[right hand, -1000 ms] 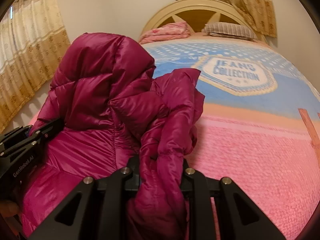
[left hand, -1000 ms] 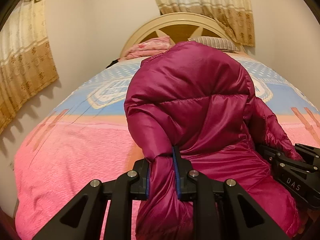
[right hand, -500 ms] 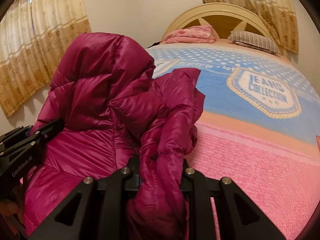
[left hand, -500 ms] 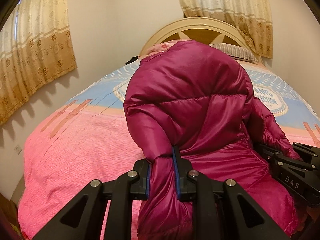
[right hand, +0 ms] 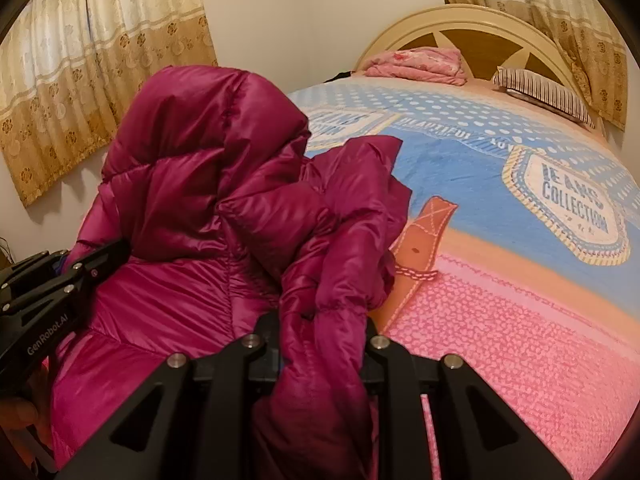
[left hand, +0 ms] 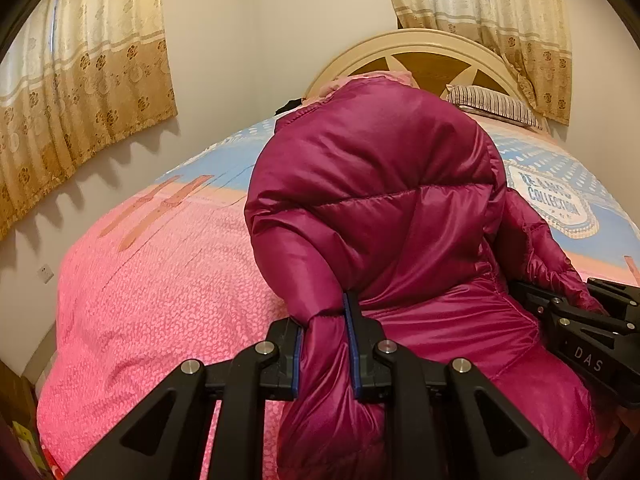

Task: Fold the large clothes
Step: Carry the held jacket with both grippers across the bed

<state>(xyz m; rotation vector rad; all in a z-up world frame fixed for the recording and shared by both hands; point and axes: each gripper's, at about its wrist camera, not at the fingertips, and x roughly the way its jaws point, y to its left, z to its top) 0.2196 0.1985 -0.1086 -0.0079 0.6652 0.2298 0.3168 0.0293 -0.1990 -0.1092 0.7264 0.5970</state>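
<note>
Both grippers' fingers (left hand: 349,320) on jacket (left hand: 384,200)

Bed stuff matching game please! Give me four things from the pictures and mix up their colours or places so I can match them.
Things:
1. jacket
2. striped pillow
3. curtain
4. folded blanket

Clues:
A. gold, hanging on the wall
B. pink, by the headboard
C. shiny magenta, pinched by the left gripper and the right gripper
D. brown and white lines, at the head of the bed

Pairs: 1-C, 2-D, 3-A, 4-B
</note>
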